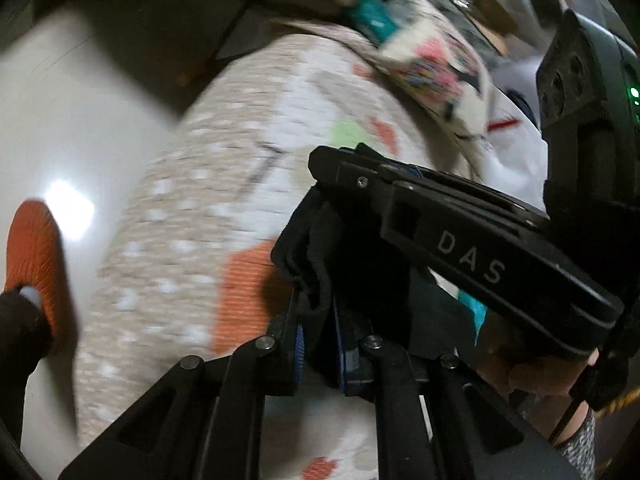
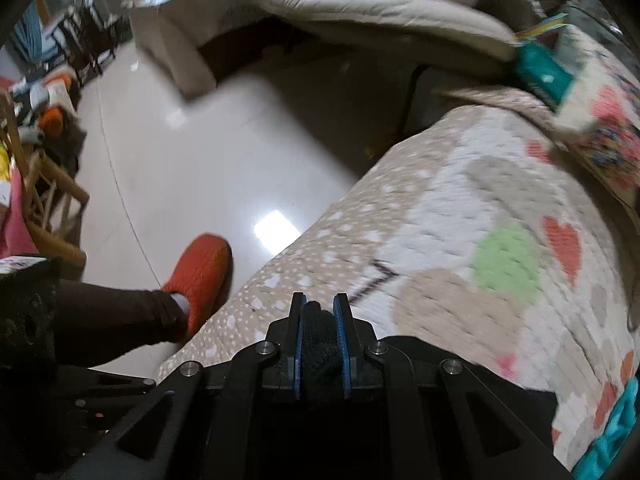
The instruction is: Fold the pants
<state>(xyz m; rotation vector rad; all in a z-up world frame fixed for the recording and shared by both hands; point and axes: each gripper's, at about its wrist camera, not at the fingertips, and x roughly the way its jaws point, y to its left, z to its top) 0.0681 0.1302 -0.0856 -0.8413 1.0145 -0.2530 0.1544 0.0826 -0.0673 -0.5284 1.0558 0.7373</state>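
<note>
The pants are black fabric. In the left wrist view my left gripper (image 1: 318,312) is shut on a bunched edge of the black pants (image 1: 316,248), held above a patterned quilt. My right gripper (image 1: 472,232), marked DAS, crosses that view just to the right of it, also on the fabric. In the right wrist view my right gripper (image 2: 320,320) is shut on a wad of the black pants (image 2: 320,344), which hang below it, mostly hidden by the gripper body.
A beige and white quilt with hearts (image 2: 460,240) covers the bed. Glossy white floor (image 2: 200,160) lies to the left. The person's orange slipper (image 2: 202,268) stands beside the bed. A pillow (image 2: 380,12) and clutter lie at the far end.
</note>
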